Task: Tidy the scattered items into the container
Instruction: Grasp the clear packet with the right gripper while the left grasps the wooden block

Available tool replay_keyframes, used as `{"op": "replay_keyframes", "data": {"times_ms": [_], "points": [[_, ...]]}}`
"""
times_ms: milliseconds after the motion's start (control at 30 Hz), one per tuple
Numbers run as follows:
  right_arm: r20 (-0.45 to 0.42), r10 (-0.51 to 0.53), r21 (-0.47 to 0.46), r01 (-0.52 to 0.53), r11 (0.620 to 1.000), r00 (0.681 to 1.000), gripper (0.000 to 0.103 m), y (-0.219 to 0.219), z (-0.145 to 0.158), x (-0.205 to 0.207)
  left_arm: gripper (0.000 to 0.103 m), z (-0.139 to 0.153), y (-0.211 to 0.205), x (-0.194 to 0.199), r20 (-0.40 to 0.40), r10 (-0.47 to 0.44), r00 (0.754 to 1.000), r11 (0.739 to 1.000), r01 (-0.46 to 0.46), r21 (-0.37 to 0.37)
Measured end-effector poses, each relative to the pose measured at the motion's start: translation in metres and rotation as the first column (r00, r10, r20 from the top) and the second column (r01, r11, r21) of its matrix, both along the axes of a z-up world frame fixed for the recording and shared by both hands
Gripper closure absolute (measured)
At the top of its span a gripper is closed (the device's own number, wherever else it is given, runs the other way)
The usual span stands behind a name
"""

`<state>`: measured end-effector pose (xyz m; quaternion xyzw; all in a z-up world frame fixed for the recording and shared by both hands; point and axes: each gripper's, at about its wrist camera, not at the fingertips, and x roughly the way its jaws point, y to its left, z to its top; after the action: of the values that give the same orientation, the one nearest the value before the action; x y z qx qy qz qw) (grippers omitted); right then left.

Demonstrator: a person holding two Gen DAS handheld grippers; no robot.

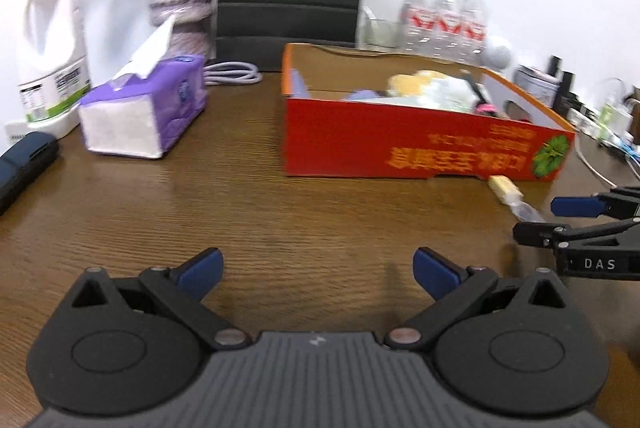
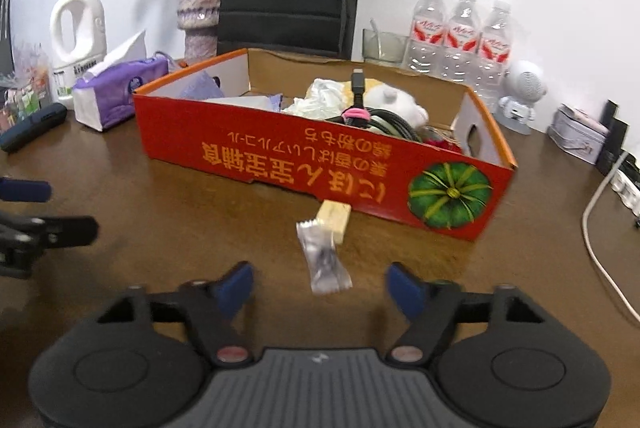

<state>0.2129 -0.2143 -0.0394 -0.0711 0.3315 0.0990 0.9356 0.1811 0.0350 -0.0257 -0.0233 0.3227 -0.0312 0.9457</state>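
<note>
— What is the table (image 2: 160,196) made of?
— Grained brown wood with a dull sheen is seen. The red box (image 2: 320,164) is printed cardboard, raw brown inside.
— And the wrapper (image 2: 326,260)?
— Crinkled, glossy clear plastic; the bottles (image 2: 464,36) likewise.

Right gripper (image 2: 320,286) low over brown wooden table (image 2: 168,228), blue-padded jaws apart, nothing pinched. Between and just ahead of the tips, a clear plastic sachet (image 2: 323,257), lying flat, touching a pale yellow block (image 2: 335,219). Behind, red cardboard box (image 2: 304,164) with pumpkin print, holding black cable (image 2: 390,122), crumpled cloth (image 2: 320,98). Left gripper (image 2: 48,210) at frame edge.
</note>
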Motion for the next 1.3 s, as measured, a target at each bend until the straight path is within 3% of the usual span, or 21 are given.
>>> {"op": "replay_keyframes", "data": {"times_ms": [133, 233, 467, 633, 867, 1067, 1167, 1200, 1300], "points": [[-0.006, 0.008, 0.005, -0.008, 1.0, 1.0, 0.06, 0.003, -0.003, 0.014, 0.0, 0.002, 0.004, 0.01, -0.02, 0.015, 1.0, 1.0, -0.015, -0.018], [-0.01, 0.015, 0.013, -0.015, 1.0, 1.0, 0.086, 0.002, -0.003, 0.015, 0.0, 0.005, -0.003, 0.016, -0.021, 0.001, 1.0, 1.0, -0.002, -0.029], [-0.008, -0.02, 0.058, 0.02, 0.998, 1.0, 0.087, -0.031, -0.002, 0.005, 0.0, 0.011, -0.049, 0.038, -0.029, -0.067, 0.997, 0.996, 0.065, -0.064], [0.012, -0.103, 0.056, 0.102, 0.993, 0.995, 0.087, -0.072, 0.001, -0.002, 0.0, 0.008, -0.094, 0.059, -0.071, -0.1, 0.992, 0.989, 0.092, -0.114], [0.044, -0.205, 0.053, 0.203, 0.978, 0.978, 0.087, -0.119, 0.003, -0.005, 0.001, 0.002, -0.149, 0.081, -0.051, -0.097, 0.994, 0.993, 0.093, -0.066], [0.074, -0.198, 0.077, 0.193, 0.978, 0.977, 0.086, -0.125, 0.001, -0.006, 0.04, -0.009, -0.174, 0.089, -0.072, -0.067, 0.995, 0.997, 0.068, 0.02], [0.076, -0.191, 0.105, 0.182, 0.978, 0.979, 0.086, -0.126, 0.001, -0.007, 0.065, -0.009, -0.182, 0.087, -0.067, -0.072, 0.995, 0.995, 0.077, 0.065], [0.076, -0.189, 0.109, 0.181, 0.977, 0.979, 0.086, -0.126, 0.0, -0.007, 0.078, -0.009, -0.184, 0.086, -0.063, -0.078, 0.995, 0.994, 0.083, 0.075], [0.08, -0.187, 0.12, 0.177, 0.977, 0.979, 0.086, -0.126, 0.001, -0.009, 0.081, -0.01, -0.184, 0.079, -0.049, -0.093, 0.994, 0.991, 0.097, 0.087]]}}
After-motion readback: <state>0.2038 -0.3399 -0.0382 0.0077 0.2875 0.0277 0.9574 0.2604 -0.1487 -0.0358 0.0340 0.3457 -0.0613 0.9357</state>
